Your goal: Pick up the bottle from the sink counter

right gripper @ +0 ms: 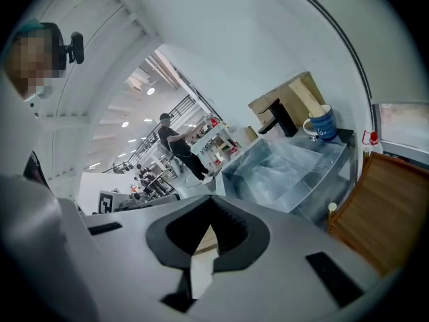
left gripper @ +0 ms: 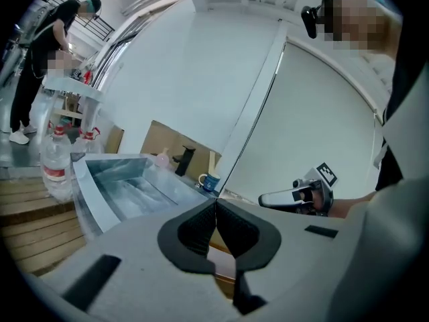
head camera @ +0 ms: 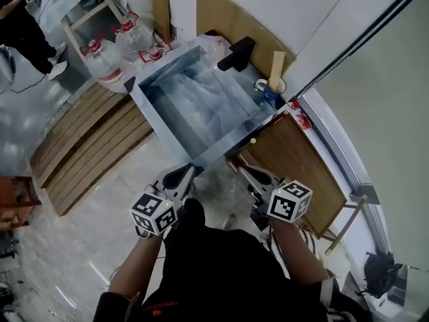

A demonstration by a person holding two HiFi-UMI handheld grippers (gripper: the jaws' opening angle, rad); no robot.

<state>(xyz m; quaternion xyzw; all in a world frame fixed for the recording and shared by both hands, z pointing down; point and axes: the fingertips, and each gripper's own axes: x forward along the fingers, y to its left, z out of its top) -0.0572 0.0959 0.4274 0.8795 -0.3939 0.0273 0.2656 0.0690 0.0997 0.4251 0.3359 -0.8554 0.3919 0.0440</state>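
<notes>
A small pale pink bottle (left gripper: 161, 158) stands on the far rim of the steel sink (head camera: 158, 111), just left of the black faucet (head camera: 236, 54). A blue mug (head camera: 271, 89) holding a wooden stick sits on the counter to the faucet's right. My left gripper (head camera: 186, 175) and right gripper (head camera: 244, 171) hover side by side at the sink's near edge, well short of the bottle. Both are shut with nothing between their jaws. In its own view, the left gripper (left gripper: 215, 203) points toward the basin. The right gripper (right gripper: 210, 200) does the same.
Large water bottles (head camera: 100, 59) stand on the floor left of the sink, beside wooden slats (head camera: 87, 139). A wooden board (head camera: 295, 159) lies right of the sink, and cardboard (head camera: 221, 12) leans behind it. A person (head camera: 27, 32) stands far left. A white wall runs along the right.
</notes>
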